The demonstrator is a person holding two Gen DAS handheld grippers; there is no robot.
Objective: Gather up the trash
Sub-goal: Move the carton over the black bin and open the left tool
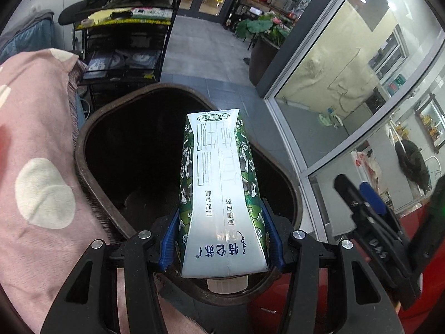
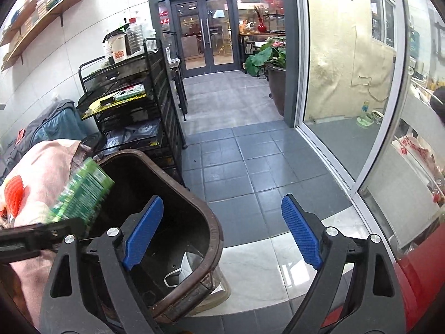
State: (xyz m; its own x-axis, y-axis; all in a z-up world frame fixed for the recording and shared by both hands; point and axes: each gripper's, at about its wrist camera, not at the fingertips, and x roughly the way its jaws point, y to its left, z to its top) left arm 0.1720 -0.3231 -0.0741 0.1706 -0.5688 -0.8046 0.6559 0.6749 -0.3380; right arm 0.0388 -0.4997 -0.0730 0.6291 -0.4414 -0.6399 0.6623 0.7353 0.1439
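Note:
My left gripper (image 1: 221, 239) is shut on a green and white milk carton (image 1: 219, 189), held cap-end toward me over the open mouth of a dark brown bin (image 1: 83, 150). In the right wrist view the carton (image 2: 83, 197) shows blurred at the left, above the same bin (image 2: 214, 231). My right gripper (image 2: 222, 236) is open and empty, just right of the bin's rim, over the floor. It also shows in the left wrist view (image 1: 364, 197) at the right. Some white scraps (image 2: 180, 272) lie at the bin's bottom.
A pink spotted cushion (image 1: 36, 153) presses against the bin's left side. A black wire shelf rack (image 2: 133, 97) stands behind the bin. A glass partition (image 2: 347, 83) runs along the right. A potted plant (image 2: 272, 64) stands down the tiled corridor. A red surface (image 2: 417, 278) lies at the lower right.

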